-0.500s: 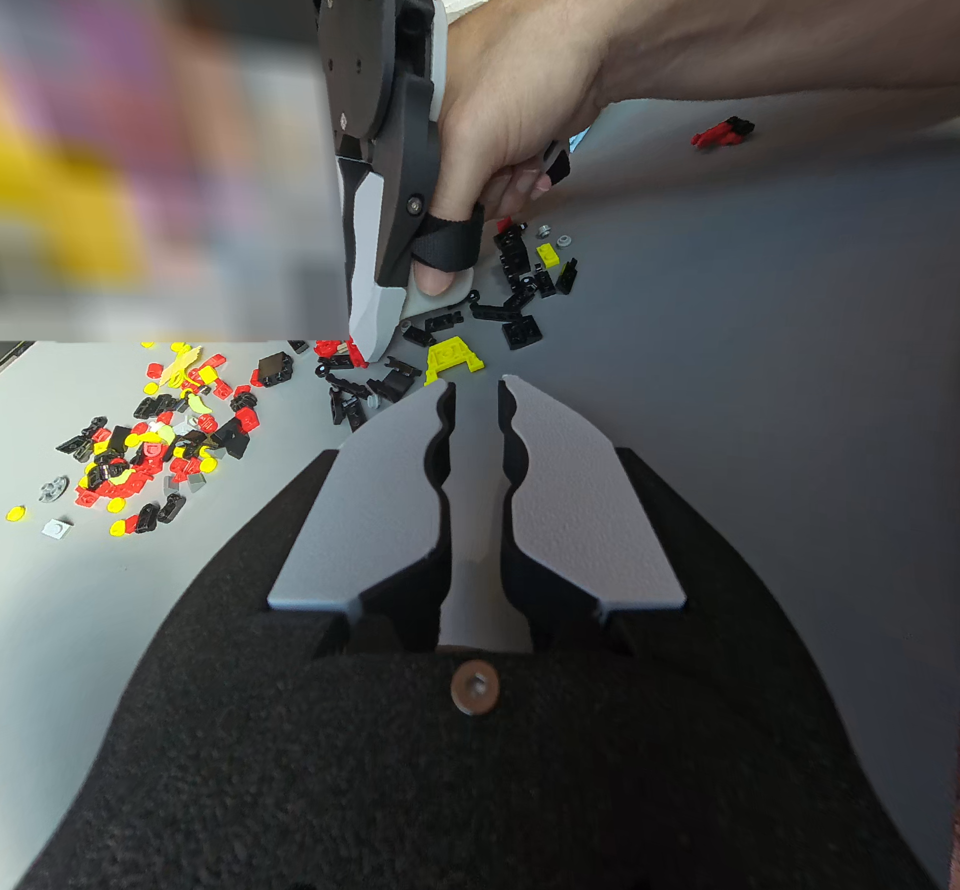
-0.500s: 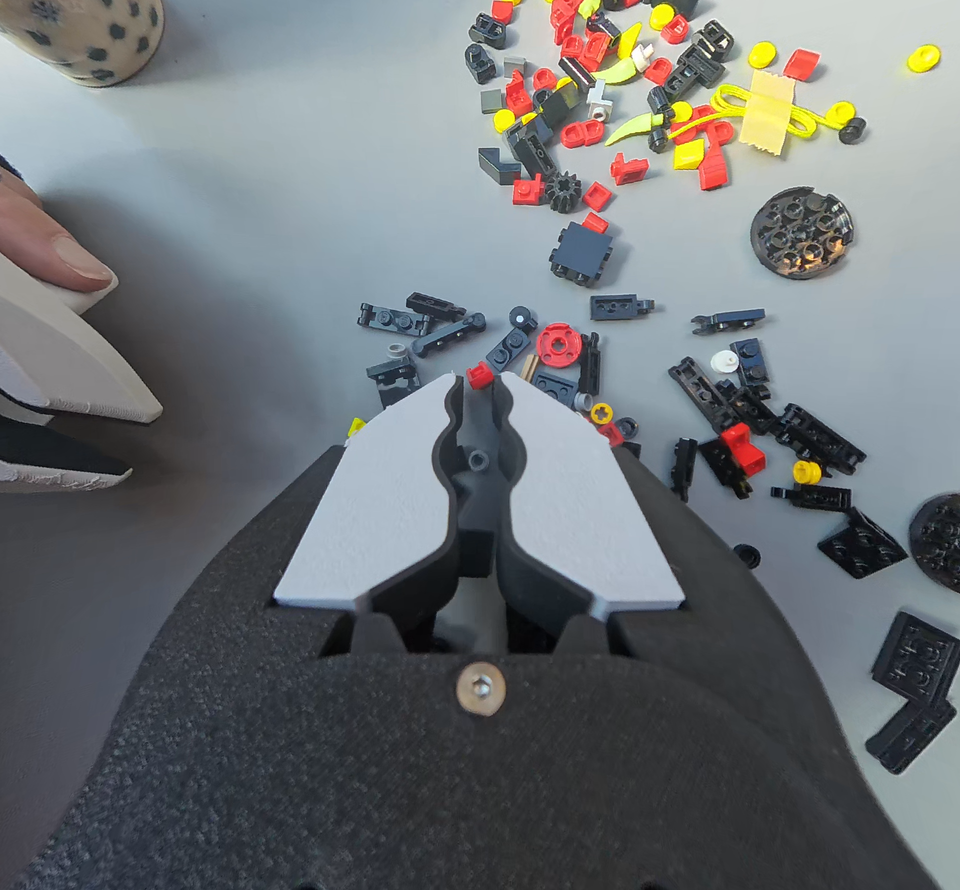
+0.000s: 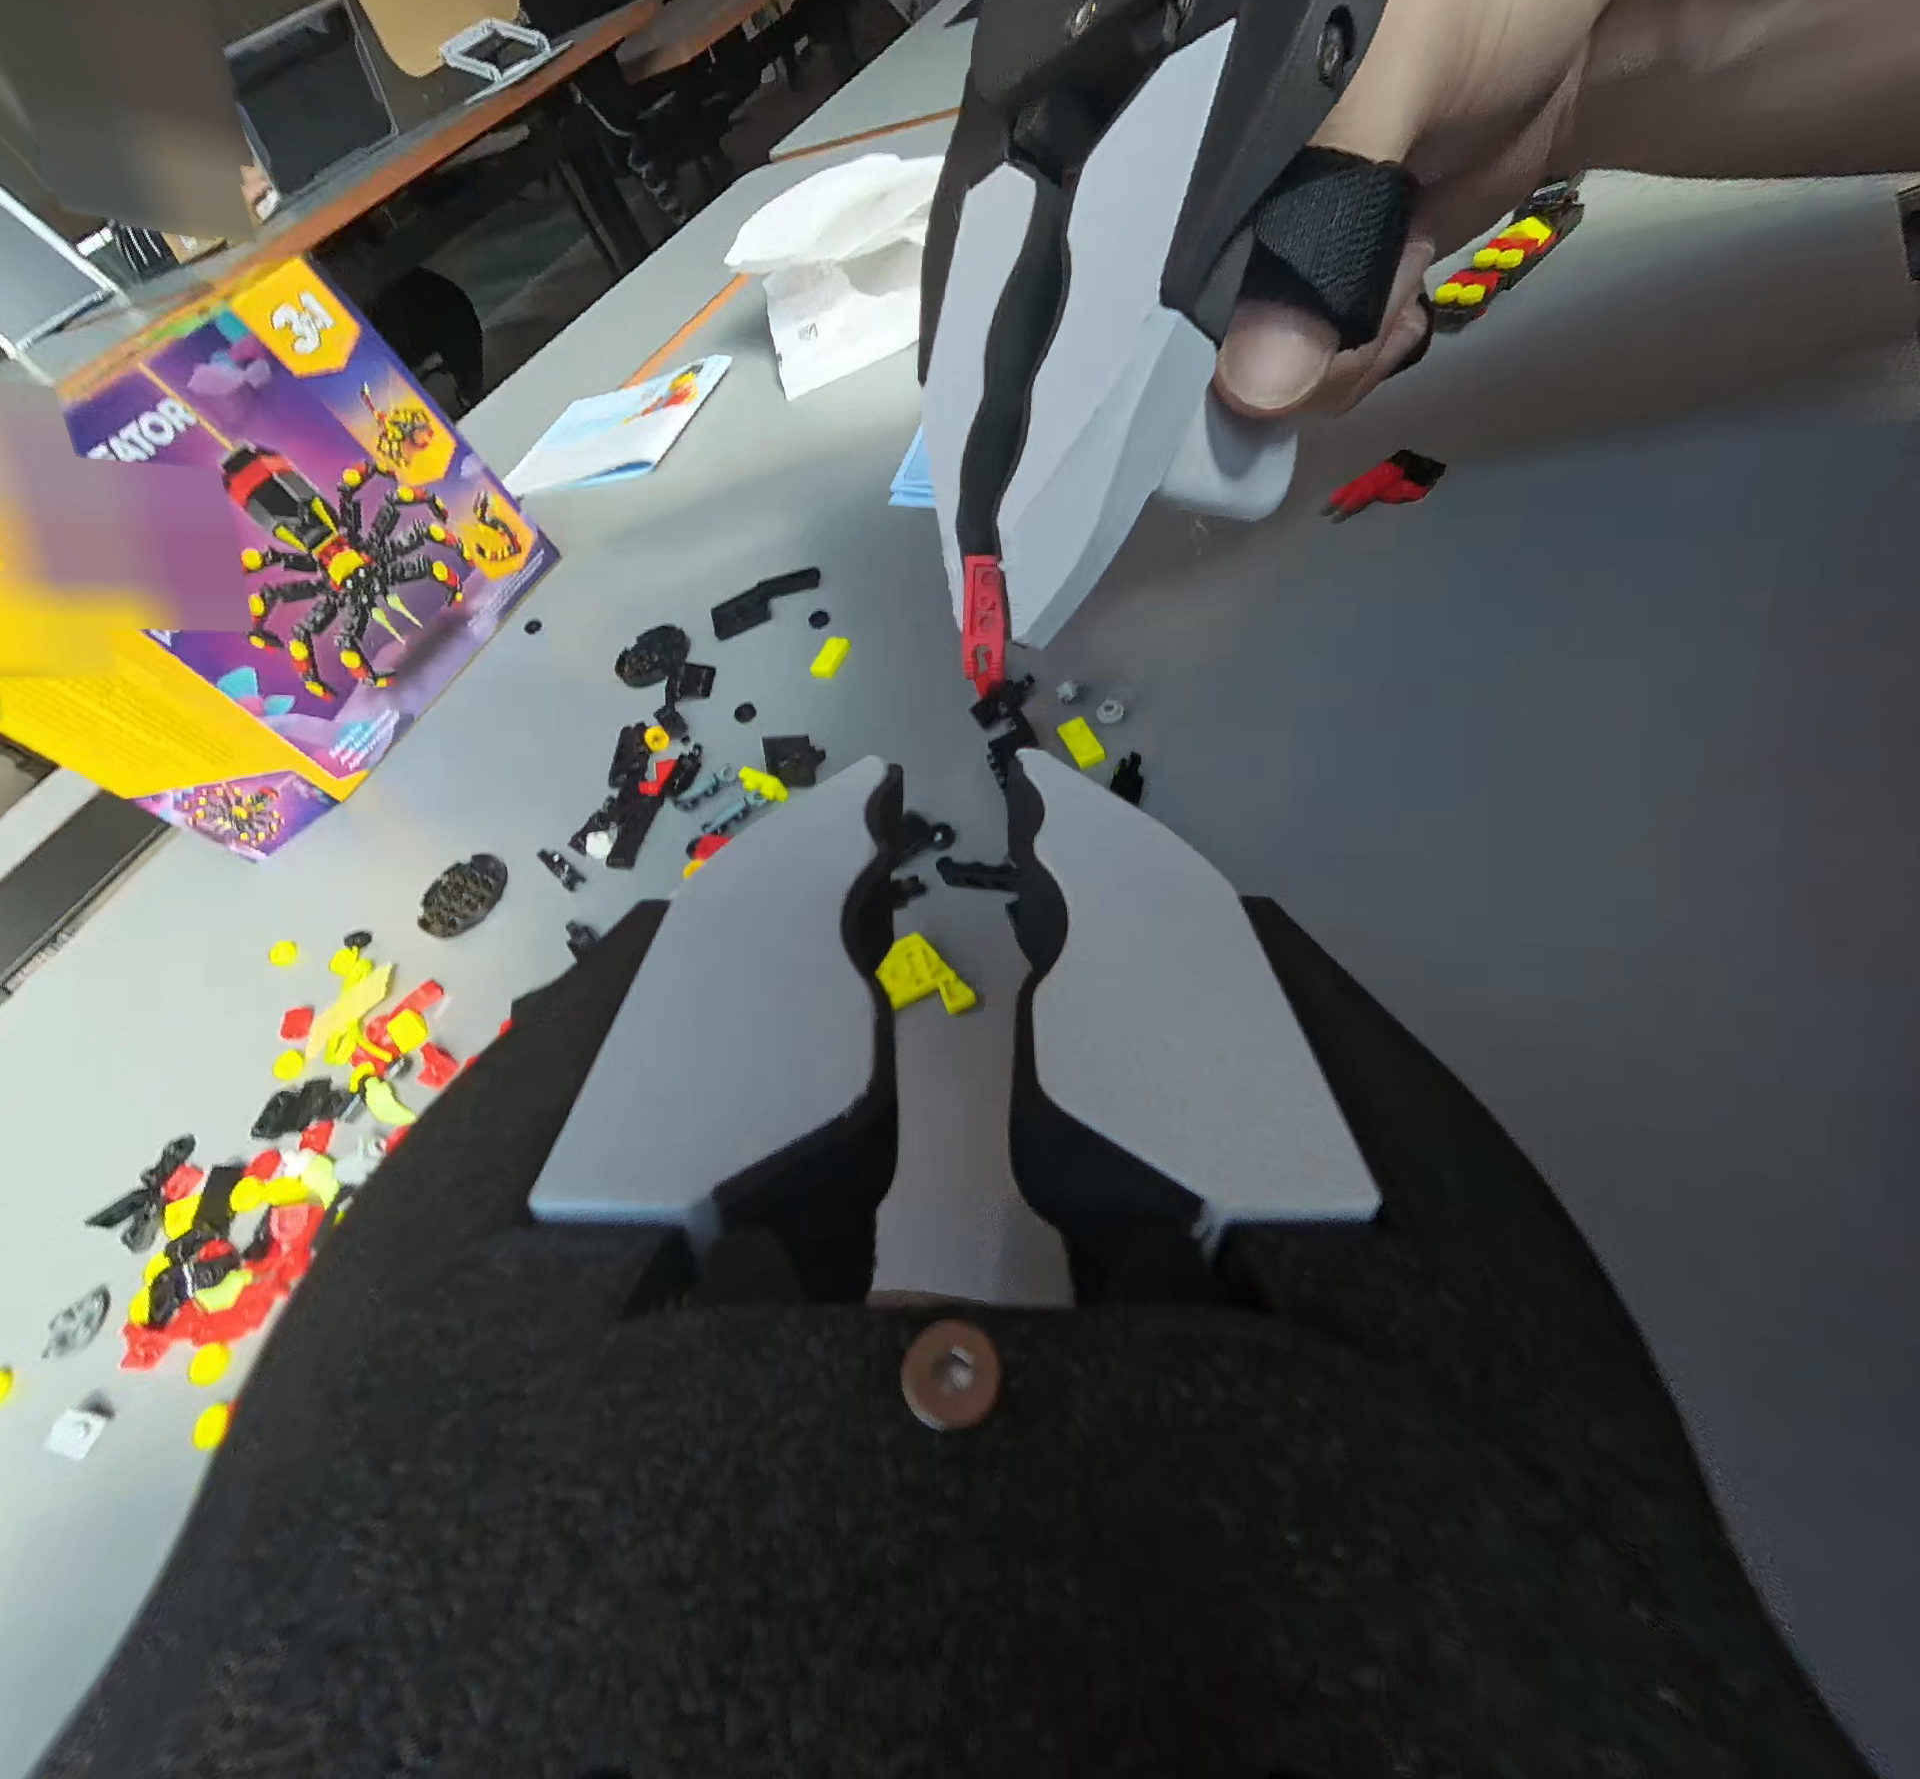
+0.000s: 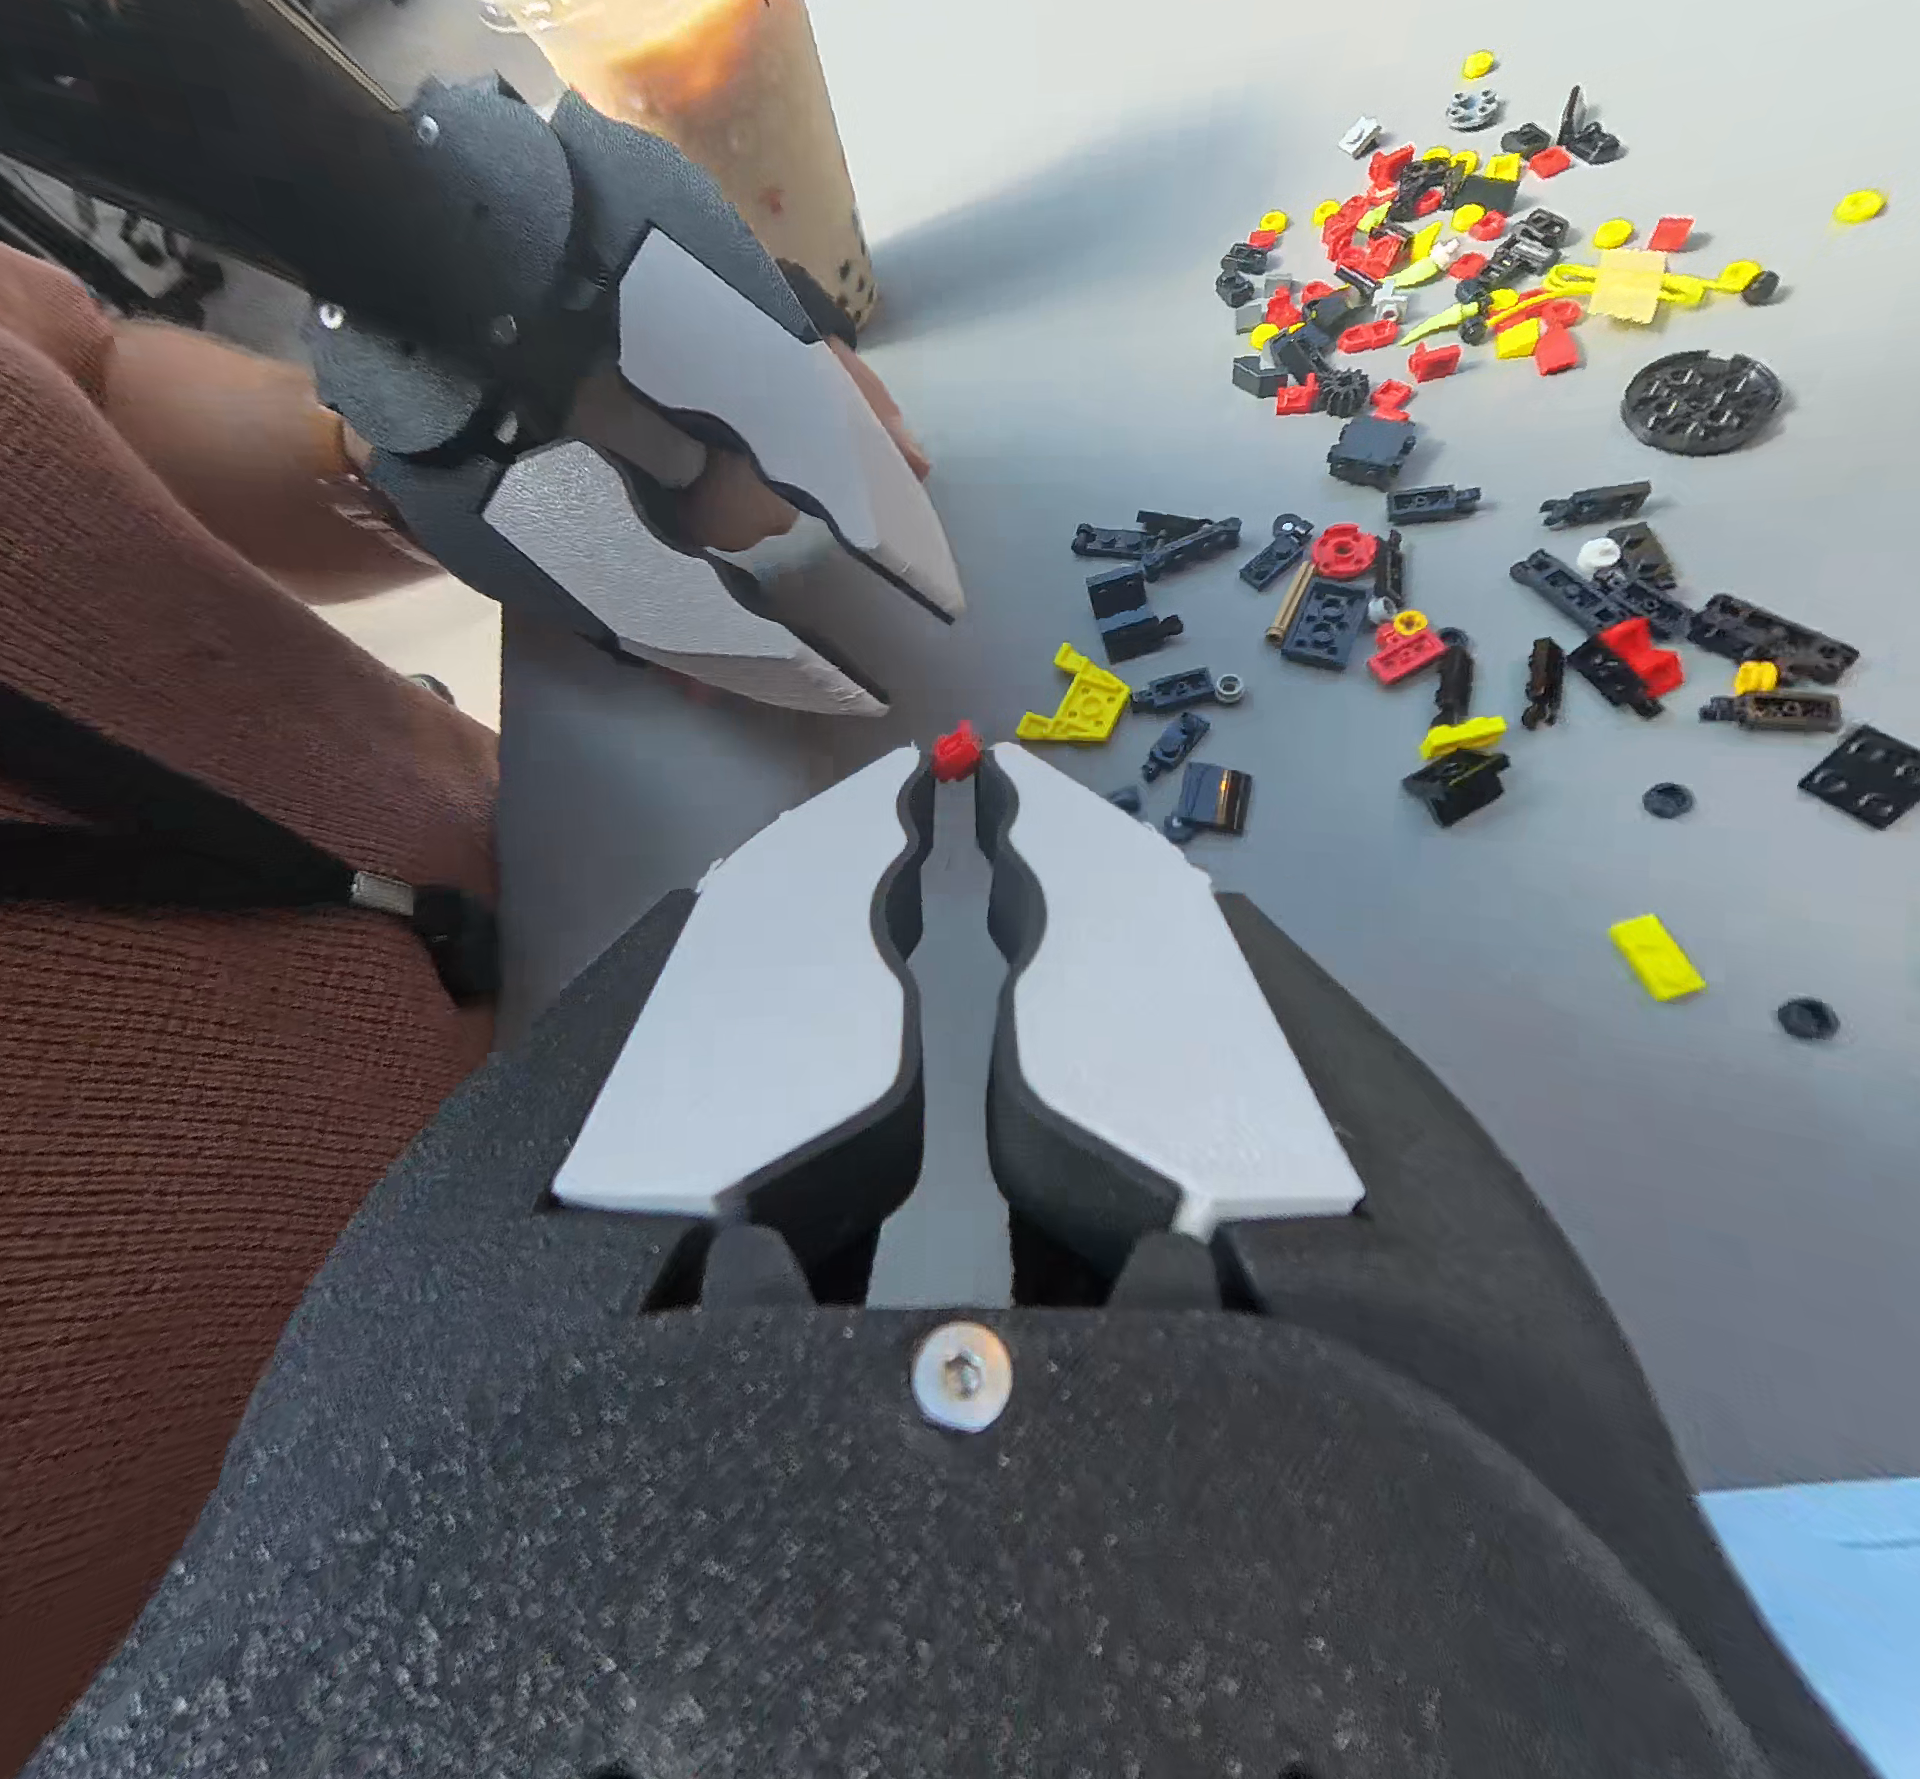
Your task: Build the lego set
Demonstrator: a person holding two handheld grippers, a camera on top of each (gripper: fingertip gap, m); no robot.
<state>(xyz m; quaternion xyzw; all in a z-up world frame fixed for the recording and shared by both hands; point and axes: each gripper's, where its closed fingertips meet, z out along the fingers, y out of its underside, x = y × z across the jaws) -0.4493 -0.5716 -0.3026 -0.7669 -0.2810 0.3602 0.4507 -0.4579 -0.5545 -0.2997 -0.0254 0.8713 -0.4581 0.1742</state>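
My right gripper [image 4: 956, 768] is shut on a small red plate [image 4: 956, 755] and holds it by one end above the table. In the left wrist view it [image 3: 987, 586] hangs tip down, with the red plate [image 3: 982, 623] sticking out below its tips. My left gripper [image 3: 956, 768] is open and empty, just below and in front of the red plate. In the right wrist view the left gripper [image 4: 914, 654] points at the plate from the left. A yellow wedge plate [image 3: 920, 976] lies on the table between the left fingers.
Loose black pieces [image 4: 1621, 607] and a red, yellow and black pile [image 4: 1455, 275] cover the grey table [image 4: 1143, 67]. A drink cup [image 4: 686, 67] stands behind the left gripper. The set's box [image 3: 291, 566], a booklet [image 3: 623, 425], a white bag [image 3: 831, 243] and a part-built piece [image 3: 1507, 259] lie farther off. Left and right tips are no more than a few centimetres apart. The drink cup [image 4: 686, 67] is about equally far from each gripper, around 20 cm.
My right gripper has risen off the loose pieces with the red plate in its tips and come close to the left gripper. The left gripper has tilted up and its fingers stand a little wider.
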